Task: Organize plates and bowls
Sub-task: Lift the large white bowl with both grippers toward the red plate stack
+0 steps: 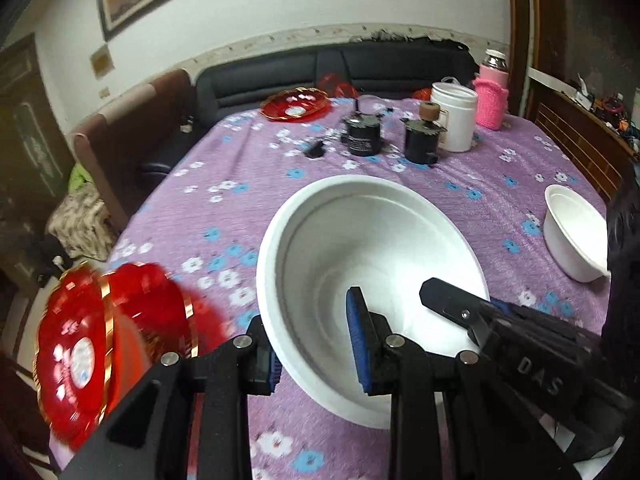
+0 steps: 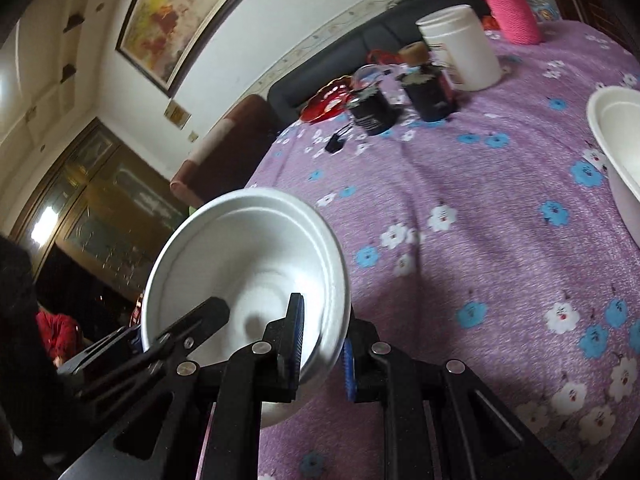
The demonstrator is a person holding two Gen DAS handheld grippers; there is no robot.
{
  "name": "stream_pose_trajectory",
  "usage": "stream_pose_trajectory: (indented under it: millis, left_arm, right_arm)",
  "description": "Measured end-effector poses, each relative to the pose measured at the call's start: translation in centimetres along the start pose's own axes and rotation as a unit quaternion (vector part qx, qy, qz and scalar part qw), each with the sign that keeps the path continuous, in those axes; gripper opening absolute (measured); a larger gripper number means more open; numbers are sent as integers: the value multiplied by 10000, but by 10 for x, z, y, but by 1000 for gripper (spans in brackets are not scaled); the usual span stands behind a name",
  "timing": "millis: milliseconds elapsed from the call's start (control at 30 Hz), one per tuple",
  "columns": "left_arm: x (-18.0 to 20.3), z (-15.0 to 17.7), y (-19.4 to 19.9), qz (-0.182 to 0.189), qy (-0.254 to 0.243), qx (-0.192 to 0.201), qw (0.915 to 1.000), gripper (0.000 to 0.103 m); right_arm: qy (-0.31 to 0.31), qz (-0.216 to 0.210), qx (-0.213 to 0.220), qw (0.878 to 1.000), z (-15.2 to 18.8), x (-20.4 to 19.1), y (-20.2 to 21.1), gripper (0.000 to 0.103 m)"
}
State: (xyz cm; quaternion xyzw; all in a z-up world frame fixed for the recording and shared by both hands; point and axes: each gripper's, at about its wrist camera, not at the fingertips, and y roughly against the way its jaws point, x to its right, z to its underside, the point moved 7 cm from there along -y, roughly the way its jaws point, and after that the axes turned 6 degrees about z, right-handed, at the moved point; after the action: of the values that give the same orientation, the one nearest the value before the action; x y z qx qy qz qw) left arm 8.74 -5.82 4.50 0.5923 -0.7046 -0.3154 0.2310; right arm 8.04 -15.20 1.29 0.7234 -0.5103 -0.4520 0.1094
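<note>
A large white bowl (image 1: 372, 256) is held over the purple flowered tablecloth (image 1: 224, 208) by both grippers. My left gripper (image 1: 316, 356) is shut on its near-left rim, one blue pad inside and one outside the wall. In the right wrist view the same white bowl (image 2: 248, 256) is tilted, and my right gripper (image 2: 322, 348) is shut on its right rim. A second, smaller white bowl (image 1: 576, 236) stands at the table's right edge, also seen as the white bowl (image 2: 620, 140). Red gold-rimmed plates (image 1: 80, 352) lie blurred at the near left; another red plate (image 1: 296, 106) is at the far side.
At the far side of the table stand two black jars (image 1: 362, 134), a white jar (image 1: 456, 120), a pink knit-covered flask (image 1: 491, 96) and a small black object (image 1: 316, 148). A dark sofa (image 1: 280, 76) runs behind the table. Wooden furniture (image 1: 580, 136) flanks the right.
</note>
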Motion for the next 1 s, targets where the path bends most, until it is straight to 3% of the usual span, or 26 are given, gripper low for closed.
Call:
stream_pose_trajectory:
  millis: [133,267,433,600,1000]
  left_arm:
    - [-13,15,14,-119,161,159,9997,27]
    - [-29,33,25,86,433,71,9990,27]
    - [-44,55,48,377,680,98,9969,27]
    - [-53,63,76,252,582,406,9972,27]
    - [-77,76,107,100,625,713,9954,27]
  right_arm:
    - [152,-9,-130,9998,15,-12,-3,19]
    - [113,-102,-211,9997,32,-24,4,19]
    - [202,-199,3,9996,57,-50,34,19]
    - [479,-90,365,9981,73,-79,56,18]
    - [602,-169,303,9976,91,-109,55,18]
